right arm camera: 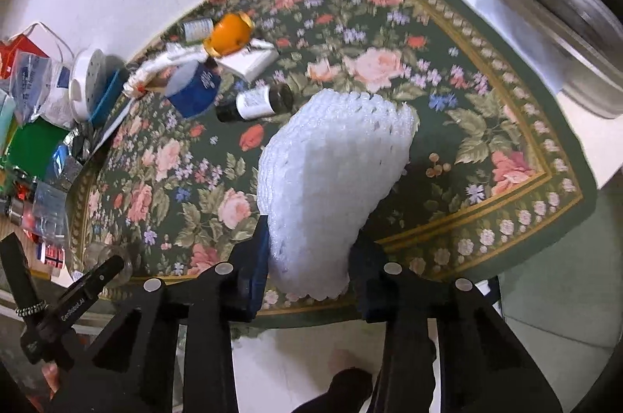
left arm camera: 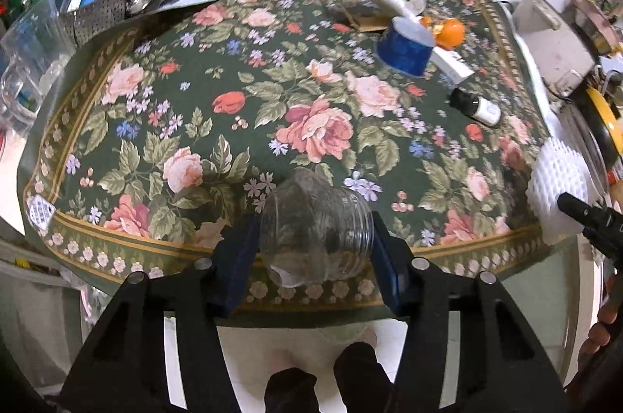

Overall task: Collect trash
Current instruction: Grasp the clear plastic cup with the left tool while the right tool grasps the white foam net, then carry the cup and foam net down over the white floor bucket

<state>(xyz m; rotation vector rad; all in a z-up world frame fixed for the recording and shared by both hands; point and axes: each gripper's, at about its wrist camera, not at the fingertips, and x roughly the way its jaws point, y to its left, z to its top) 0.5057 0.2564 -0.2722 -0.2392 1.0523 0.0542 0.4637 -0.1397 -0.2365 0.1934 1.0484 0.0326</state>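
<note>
Your left hand-held gripper (left arm camera: 315,249) clamps a clear glass jar (left arm camera: 315,238) at the bench's (left arm camera: 486,253) near edge; your right hand-held gripper (right arm camera: 309,257) pinches white foam netting (right arm camera: 331,187) lying on the floral cloth (right arm camera: 389,70).

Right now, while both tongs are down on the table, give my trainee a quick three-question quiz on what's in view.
1. True or false: the left tongs have a clear glass jar between their pads.
2. What do the right tongs have between their pads? A) orange peel B) white foam fruit net C) blue cup
3. Fill in: the small dark bottle with the white label lies on its ____ on the floral tablecloth.

Key: 1 true; 2 B, the white foam fruit net; 3 side.
</note>
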